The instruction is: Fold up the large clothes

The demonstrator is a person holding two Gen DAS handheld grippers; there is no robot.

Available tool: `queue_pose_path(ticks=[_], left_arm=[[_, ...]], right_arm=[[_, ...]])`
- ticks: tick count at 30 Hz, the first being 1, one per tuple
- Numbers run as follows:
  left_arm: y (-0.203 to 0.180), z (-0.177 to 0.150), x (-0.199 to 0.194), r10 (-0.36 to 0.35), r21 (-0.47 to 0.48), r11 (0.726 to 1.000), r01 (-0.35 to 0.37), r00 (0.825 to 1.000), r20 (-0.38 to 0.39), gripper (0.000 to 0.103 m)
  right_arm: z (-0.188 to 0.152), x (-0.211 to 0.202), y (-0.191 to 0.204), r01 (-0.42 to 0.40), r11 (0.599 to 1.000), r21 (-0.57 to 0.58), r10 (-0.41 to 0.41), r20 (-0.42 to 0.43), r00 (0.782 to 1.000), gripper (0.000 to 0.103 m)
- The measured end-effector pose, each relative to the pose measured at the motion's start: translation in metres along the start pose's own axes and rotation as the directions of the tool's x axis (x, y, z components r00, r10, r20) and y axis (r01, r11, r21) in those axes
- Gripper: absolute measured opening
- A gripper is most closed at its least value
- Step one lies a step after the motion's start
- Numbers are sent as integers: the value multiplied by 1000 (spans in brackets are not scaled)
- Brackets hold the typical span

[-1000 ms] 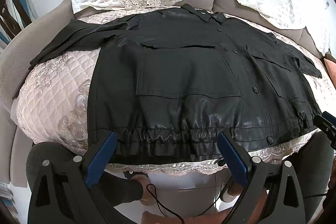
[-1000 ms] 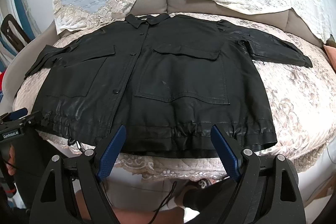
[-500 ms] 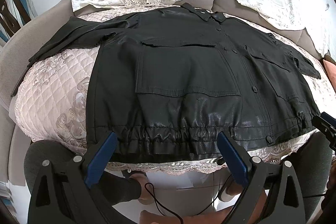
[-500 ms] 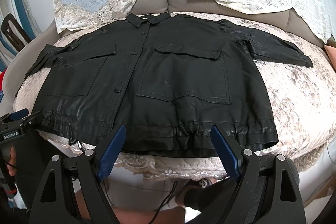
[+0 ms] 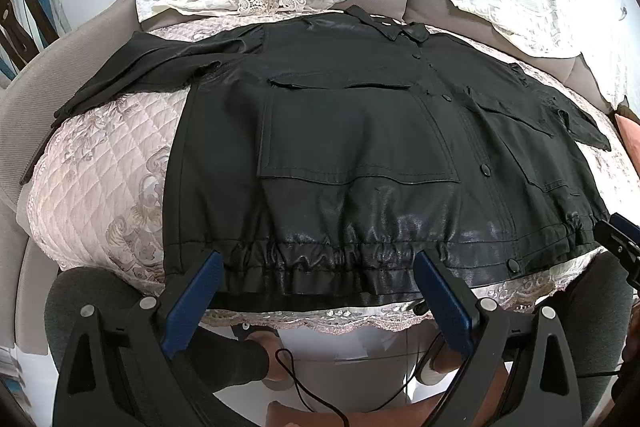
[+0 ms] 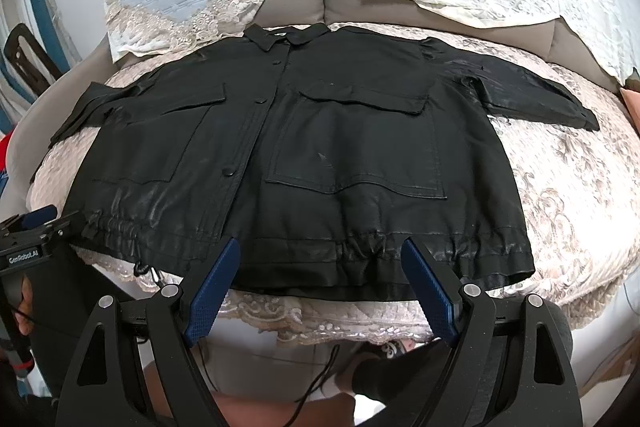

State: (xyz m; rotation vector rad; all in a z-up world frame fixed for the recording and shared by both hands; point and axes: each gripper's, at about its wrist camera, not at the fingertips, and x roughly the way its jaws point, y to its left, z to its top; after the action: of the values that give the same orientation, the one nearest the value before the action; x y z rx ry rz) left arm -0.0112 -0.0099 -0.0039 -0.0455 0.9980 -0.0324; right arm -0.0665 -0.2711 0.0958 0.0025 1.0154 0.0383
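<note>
- My left claw [image 5: 318, 273] hangs with its blue-padded fingers spread wide and empty, just over the gathered drawstring hem [image 5: 320, 255] of the black, glossy, leather-look button-front jacket [image 5: 360, 155].
- My right claw [image 6: 320, 259] is likewise wide apart with nothing in it, poised over the hem on the other half of the garment.
- The jacket lies flat, front up, collar away from me, spread over a pale pink quilted sofa cover with a lace border [image 6: 580, 195]; both sleeves [image 5: 132, 75] stretch out sideways.
- I judge no fold has been made yet; the step in hand is getting a first hold.
- To do it well, I would take the fabric at matching points on each side, pinch through all layers rather than just the slippery top one, and lift evenly so the front stays smooth.
- The elastic gather is bulky, so I would seat the pads past it for a firmer bite.
- Hard to make out: the jacket's back and whether it is bunched underneath.
- The far left cuff trails over the sofa's edge, partly out of sight.
- Whether every button [image 6: 229, 171] is fastened I cannot tell.
</note>
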Motion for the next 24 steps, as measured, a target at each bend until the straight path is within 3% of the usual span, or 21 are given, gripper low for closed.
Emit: queue_pose_path(ticks=[24], left_arm=[[2,-1,3,7,-1,1000,-7,1000,10,98]], right_arm=[[4,2,8,-16,1000,-14,16,-1,1000,83]])
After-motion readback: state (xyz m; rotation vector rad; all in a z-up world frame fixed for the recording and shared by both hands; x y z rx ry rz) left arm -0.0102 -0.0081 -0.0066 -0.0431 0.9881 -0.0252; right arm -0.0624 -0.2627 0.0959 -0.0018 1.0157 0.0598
